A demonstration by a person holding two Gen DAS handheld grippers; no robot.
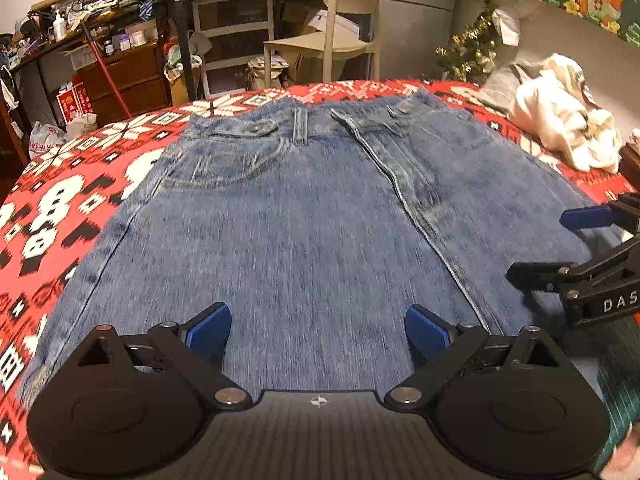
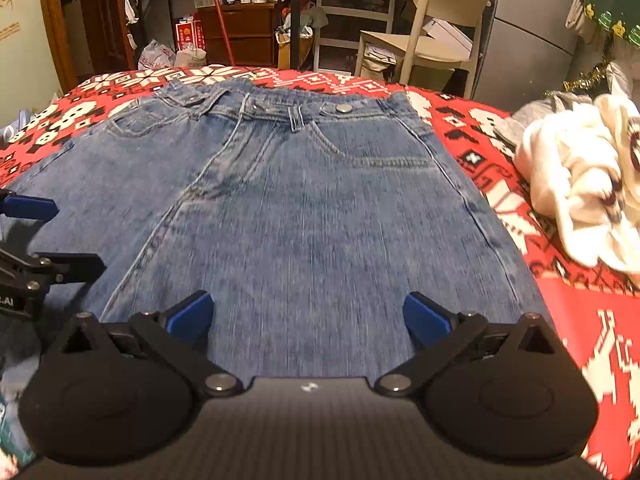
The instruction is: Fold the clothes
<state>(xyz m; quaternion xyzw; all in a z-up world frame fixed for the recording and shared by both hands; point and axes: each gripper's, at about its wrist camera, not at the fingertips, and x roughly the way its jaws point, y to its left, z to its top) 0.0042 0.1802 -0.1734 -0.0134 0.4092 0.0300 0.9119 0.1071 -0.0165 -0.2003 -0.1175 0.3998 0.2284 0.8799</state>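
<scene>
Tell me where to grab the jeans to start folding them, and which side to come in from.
Take the jeans at their outer side seams, one gripper on each. They lie flat and spread on the red patterned blanket, waistband at the far end, so only the edges give the fingers something to pinch. Bring the left gripper in from the left seam and the right gripper from the right seam, low along the blanket. Both stand open above the denim.
</scene>
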